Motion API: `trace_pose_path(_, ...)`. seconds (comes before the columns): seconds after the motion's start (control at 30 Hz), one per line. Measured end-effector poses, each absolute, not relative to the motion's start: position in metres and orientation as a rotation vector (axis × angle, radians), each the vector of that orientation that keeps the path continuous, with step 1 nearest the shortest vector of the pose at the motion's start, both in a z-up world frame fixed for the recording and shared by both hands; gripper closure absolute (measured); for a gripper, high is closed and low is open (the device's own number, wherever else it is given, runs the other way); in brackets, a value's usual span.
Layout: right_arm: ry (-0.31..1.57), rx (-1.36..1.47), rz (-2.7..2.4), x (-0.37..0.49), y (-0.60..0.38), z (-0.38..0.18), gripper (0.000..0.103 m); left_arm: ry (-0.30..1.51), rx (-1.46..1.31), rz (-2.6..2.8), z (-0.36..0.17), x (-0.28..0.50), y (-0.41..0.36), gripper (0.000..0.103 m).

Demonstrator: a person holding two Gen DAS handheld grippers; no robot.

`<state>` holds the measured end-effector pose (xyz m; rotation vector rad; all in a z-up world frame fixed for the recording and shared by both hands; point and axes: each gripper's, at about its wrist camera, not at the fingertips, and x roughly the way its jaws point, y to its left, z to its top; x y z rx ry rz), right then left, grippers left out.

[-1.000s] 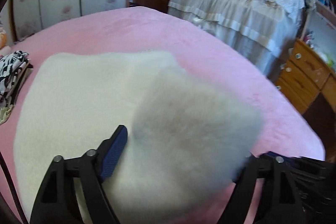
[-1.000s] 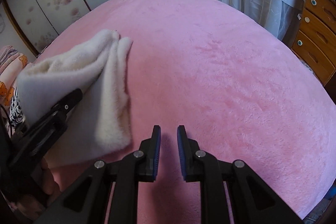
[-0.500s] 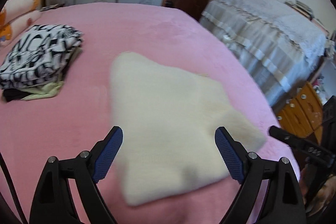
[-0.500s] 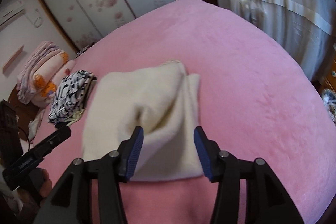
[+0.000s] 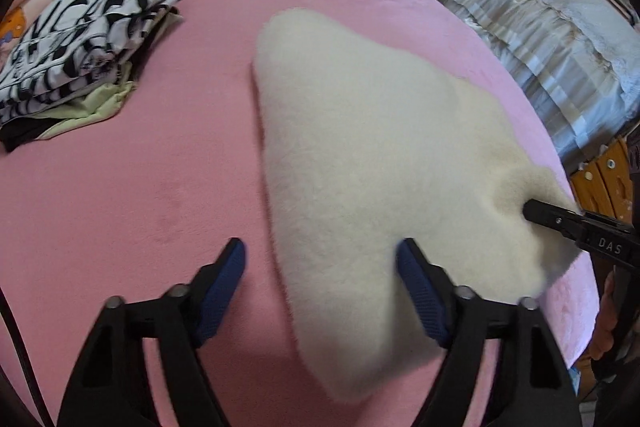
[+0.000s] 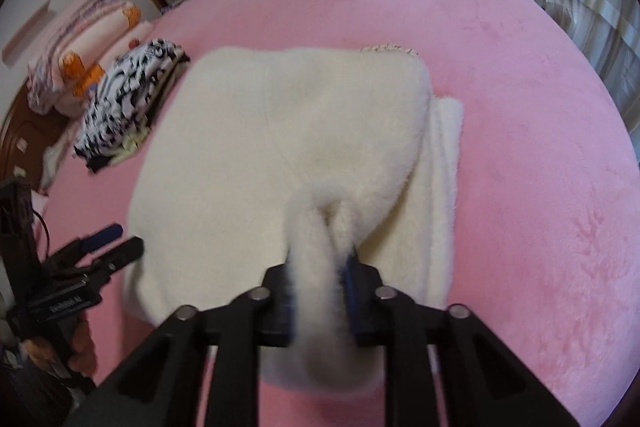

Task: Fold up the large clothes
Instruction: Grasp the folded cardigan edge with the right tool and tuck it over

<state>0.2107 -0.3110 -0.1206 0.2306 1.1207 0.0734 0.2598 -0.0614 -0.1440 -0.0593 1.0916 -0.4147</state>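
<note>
A cream fluffy garment [image 5: 380,147] lies folded on the pink bed [image 5: 120,207]. My left gripper [image 5: 320,247] hovers over its near left edge with the jaws closing. The fleece fills only the right half of the gap, and neither pad presses on it. In the right wrist view, my right gripper [image 6: 320,263] is closing on a bunched ridge of the garment [image 6: 280,127], and both pads squeeze the fleece. The right gripper's tip [image 5: 532,211] shows at the garment's right corner in the left wrist view. The left gripper [image 6: 116,239] shows at the garment's left side in the right wrist view.
A folded stack of black-and-white clothes [image 5: 80,39] sits at the bed's far left. A second bed with a pale cover [image 5: 540,27] and wooden drawers [image 5: 600,179] stand beyond the right edge. Pink bedding [image 6: 80,47] is piled by the headboard.
The left gripper let go of the fleece flap, which now lies flat, and drew back toward the near edge. The right gripper came over the garment, opened, then closed on a fold.
</note>
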Motion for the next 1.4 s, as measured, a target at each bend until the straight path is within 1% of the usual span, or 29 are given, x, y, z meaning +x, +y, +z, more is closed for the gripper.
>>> trace_pose_path(0.07,1.077,0.208,0.061,0.205,-0.311,-0.109,0.088,1.086,-0.053,-0.436,-0.137,0.260,-0.067,0.047)
trace_pose_path(0.13,0.950,0.230,0.060,0.183,-0.318,-0.078,0.089,1.043,-0.037,-0.451,-0.128,0.255,-0.073,0.047)
trace_pose_path(0.2,0.890,0.273,0.049,0.164,-0.329,-0.071,0.089,1.034,-0.005,-0.461,-0.127,0.249,-0.082,0.048)
trace_pose_path(0.27,0.947,0.288,0.010,0.157,-0.338,-0.099,0.089,1.036,0.051,-0.452,-0.136,0.242,-0.094,0.049)
trace_pose_path(0.33,1.038,0.329,-0.014,0.155,-0.345,-0.143,0.088,0.996,0.147,-0.427,-0.145,0.229,-0.108,0.049)
trace_pose_path(0.37,1.047,0.360,-0.018,0.151,-0.349,-0.164,0.088,0.964,0.207,-0.410,-0.147,0.222,-0.115,0.049)
trace_pose_path(0.4,1.029,0.383,-0.025,0.148,-0.352,-0.171,0.088,0.940,0.253,-0.391,-0.148,0.216,-0.120,0.048)
trace_pose_path(0.47,1.012,0.410,-0.029,0.146,-0.355,-0.165,0.086,0.938,0.271,-0.383,-0.144,0.212,-0.122,0.047)
trace_pose_path(0.53,1.026,0.414,-0.029,0.147,-0.355,-0.152,0.079,0.971,0.245,-0.415,-0.135,0.213,-0.118,0.040)
trace_pose_path(0.6,1.023,0.399,-0.038,0.148,-0.356,-0.134,0.070,0.981,0.213,-0.452,-0.125,0.215,-0.113,0.032)
trace_pose_path(0.67,0.982,0.397,-0.028,0.147,-0.358,-0.115,0.048,0.971,0.177,-0.468,-0.113,0.221,-0.108,0.029)
trace_pose_path(0.73,0.932,0.400,-0.020,0.154,-0.364,-0.101,0.039,0.962,0.131,-0.462,-0.105,0.236,-0.102,0.027)
trace_pose_path(0.77,0.915,0.396,-0.029,0.162,-0.368,-0.095,0.039,0.965,0.109,-0.446,-0.102,0.249,-0.099,0.027)
trace_pose_path(0.87,0.931,0.402,-0.047,0.199,-0.380,-0.097,0.039,1.004,0.060,-0.423,-0.106,0.288,-0.096,0.027)
trace_pose_path(1.0,1.010,0.490,-0.045,0.258,-0.397,-0.126,0.039,1.061,-0.010,-0.411,-0.121,0.332,-0.095,0.027)
trace_pose_path(1.03,1.030,0.515,-0.028,0.267,-0.401,-0.133,0.052,1.068,-0.023,-0.412,-0.124,0.338,-0.096,0.029)
trace_pose_path(1.07,1.057,0.512,-0.016,0.275,-0.404,-0.140,0.075,1.071,-0.033,-0.414,-0.127,0.344,-0.097,0.030)
trace_pose_path(1.1,1.067,0.473,-0.043,0.278,-0.403,-0.142,0.078,1.071,-0.040,-0.421,-0.129,0.347,-0.097,0.030)
trace_pose_path(1.13,1.061,0.467,-0.049,0.276,-0.406,-0.141,0.086,1.068,-0.043,-0.428,-0.131,0.349,-0.098,0.030)
trace_pose_path(1.17,1.044,0.467,-0.053,0.271,-0.409,-0.138,0.088,1.066,-0.044,-0.439,-0.136,0.350,-0.099,0.030)
trace_pose_path(1.23,1.003,0.472,-0.071,0.258,-0.415,-0.140,0.087,1.066,-0.050,-0.454,-0.145,0.351,-0.099,0.028)
trace_pose_path(1.3,1.034,0.466,-0.083,0.255,-0.414,-0.156,0.085,1.064,-0.070,-0.455,-0.149,0.352,-0.097,0.028)
trace_pose_path(1.4,1.013,0.480,-0.080,0.253,-0.416,-0.150,0.081,1.065,-0.064,-0.436,-0.145,0.352,-0.097,0.028)
